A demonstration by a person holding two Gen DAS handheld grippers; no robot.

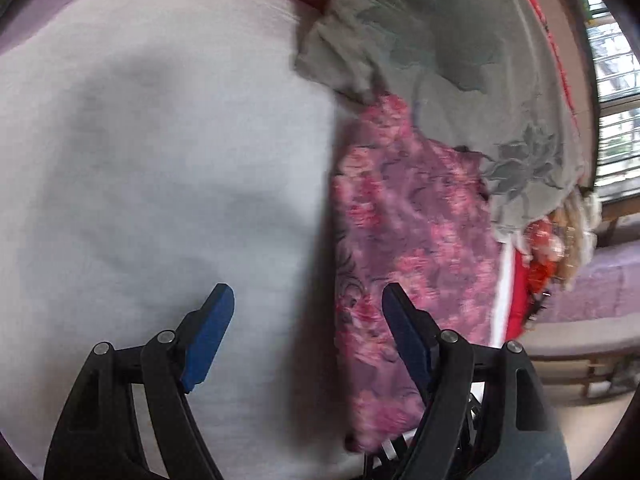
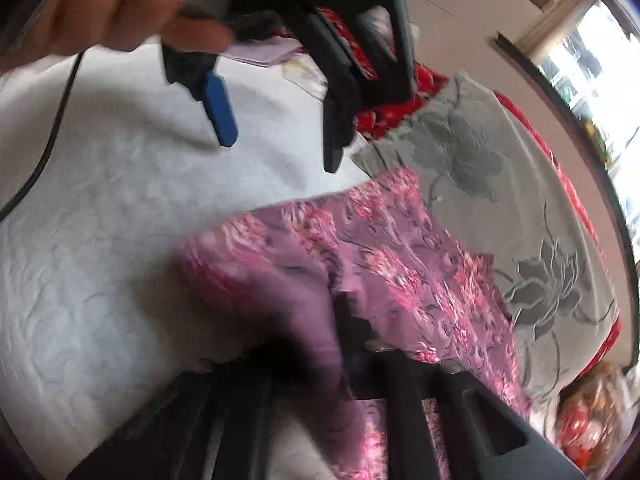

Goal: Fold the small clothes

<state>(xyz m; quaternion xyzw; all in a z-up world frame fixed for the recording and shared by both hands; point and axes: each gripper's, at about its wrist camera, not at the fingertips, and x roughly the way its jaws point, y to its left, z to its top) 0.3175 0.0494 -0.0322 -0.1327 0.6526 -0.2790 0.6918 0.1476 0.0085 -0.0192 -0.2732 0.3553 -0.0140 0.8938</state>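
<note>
A pink and purple floral garment (image 1: 408, 260) lies on a white bed sheet (image 1: 140, 160), its right side against a grey flowered cloth (image 1: 460, 60). My left gripper (image 1: 308, 328) hangs open above the sheet with nothing between its blue pads; its right finger (image 1: 404, 336) is over the garment's left edge. In the right wrist view my right gripper (image 2: 348, 320) is shut on the near edge of the floral garment (image 2: 400, 260), and blurred fabric bunches over its dark fingers. The left gripper (image 2: 276, 152) shows open at the top there, held by a hand (image 2: 100, 4).
The grey flowered cloth (image 2: 480, 168) lies over red patterned fabric (image 2: 384, 116) at the right. A black cable (image 2: 52, 136) trails over the white sheet (image 2: 100, 220) at the left. A barred window (image 1: 616, 100) lies beyond the bed's right edge.
</note>
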